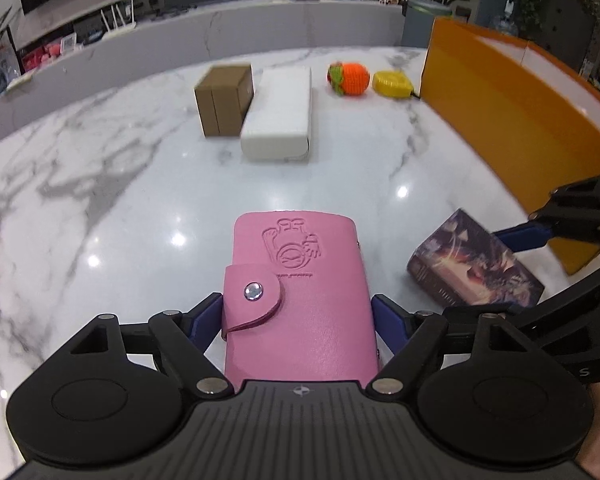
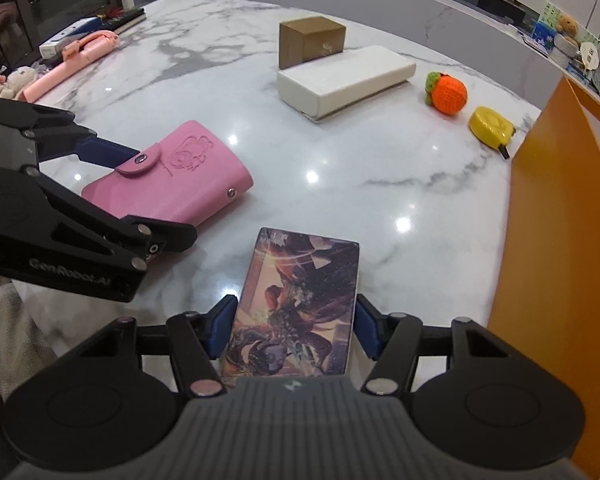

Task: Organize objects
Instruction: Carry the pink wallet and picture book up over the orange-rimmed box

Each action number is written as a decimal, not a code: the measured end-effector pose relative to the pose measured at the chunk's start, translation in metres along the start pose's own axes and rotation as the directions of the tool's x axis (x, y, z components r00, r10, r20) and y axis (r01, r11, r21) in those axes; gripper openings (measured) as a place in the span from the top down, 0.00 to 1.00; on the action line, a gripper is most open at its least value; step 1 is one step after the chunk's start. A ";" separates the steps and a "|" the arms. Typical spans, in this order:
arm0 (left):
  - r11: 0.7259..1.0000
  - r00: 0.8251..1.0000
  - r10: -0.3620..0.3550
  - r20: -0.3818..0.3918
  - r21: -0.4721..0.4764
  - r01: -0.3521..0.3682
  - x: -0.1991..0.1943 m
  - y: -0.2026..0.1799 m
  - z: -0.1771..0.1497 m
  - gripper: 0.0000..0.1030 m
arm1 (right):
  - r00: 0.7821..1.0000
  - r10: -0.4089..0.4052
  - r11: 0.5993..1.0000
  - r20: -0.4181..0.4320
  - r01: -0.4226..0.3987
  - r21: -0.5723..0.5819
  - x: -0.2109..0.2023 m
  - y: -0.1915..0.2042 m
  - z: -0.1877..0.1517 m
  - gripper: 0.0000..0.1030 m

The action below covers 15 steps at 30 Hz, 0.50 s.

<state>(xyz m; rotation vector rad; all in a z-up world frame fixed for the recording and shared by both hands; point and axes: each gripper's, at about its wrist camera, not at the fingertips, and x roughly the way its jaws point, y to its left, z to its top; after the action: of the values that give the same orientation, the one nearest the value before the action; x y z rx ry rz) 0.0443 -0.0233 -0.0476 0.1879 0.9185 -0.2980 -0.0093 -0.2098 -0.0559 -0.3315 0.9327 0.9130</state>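
My left gripper [image 1: 298, 320] is shut on a pink card holder [image 1: 300, 292] with a snap strap, held just above the marble table [image 1: 100, 200]. It also shows in the right wrist view [image 2: 172, 176], with the left gripper [image 2: 112, 196] around it. My right gripper [image 2: 294, 330] is shut on a printed card box [image 2: 296, 312] with dark purple artwork. That box shows at the right of the left wrist view [image 1: 476, 268]. An orange box [image 2: 560, 240] stands open on the right.
At the back of the table are a brown carton [image 2: 312, 40], a white case [image 2: 344, 78], a crocheted orange [image 2: 448, 92] and a yellow tape measure [image 2: 492, 126]. A pink selfie stick [image 2: 72, 64] and plush toys [image 2: 8, 82] lie at the far left.
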 end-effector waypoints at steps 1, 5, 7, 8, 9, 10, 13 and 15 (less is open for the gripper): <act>1.000 1.000 0.006 0.013 0.006 -0.006 -0.005 0.000 0.004 0.11 | 1.000 0.007 1.000 0.005 -0.007 -0.002 -0.002 -0.001 0.001 0.39; 1.000 0.999 0.006 0.041 0.001 -0.006 -0.018 0.001 0.017 0.11 | 0.999 0.016 1.000 0.041 -0.016 -0.002 -0.013 -0.004 0.011 0.39; 1.000 0.998 0.001 0.057 -0.002 -0.001 -0.026 0.000 0.024 0.11 | 0.997 0.028 1.000 0.066 -0.027 -0.012 -0.021 -0.006 0.017 0.39; 1.000 0.998 0.002 0.069 -0.003 -0.002 -0.029 -0.001 0.027 0.11 | 0.996 0.031 0.999 0.081 -0.030 -0.014 -0.026 -0.008 0.021 0.39; 1.000 0.997 0.005 0.083 -0.011 -0.005 -0.034 -0.001 0.032 0.11 | 0.995 0.032 0.999 0.096 -0.031 -0.016 -0.031 -0.010 0.025 0.39; 1.000 0.996 0.007 0.092 -0.021 -0.005 -0.038 0.000 0.037 0.11 | 0.993 0.034 0.999 0.111 -0.032 -0.021 -0.036 -0.013 0.029 0.39; 1.000 0.993 0.007 0.116 -0.030 -0.004 -0.047 -0.002 0.054 0.11 | 0.987 0.025 0.999 0.158 -0.020 -0.027 -0.051 -0.023 0.042 0.39; 1.000 0.991 0.011 0.133 -0.022 -0.008 -0.052 -0.006 0.066 0.11 | 0.982 0.026 0.999 0.187 -0.022 -0.023 -0.061 -0.032 0.050 0.39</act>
<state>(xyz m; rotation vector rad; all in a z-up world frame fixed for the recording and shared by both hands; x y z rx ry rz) 0.0623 -0.0388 0.0330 0.1510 0.7880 -0.2882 0.0266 -0.2307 0.0180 -0.2482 0.7558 0.9595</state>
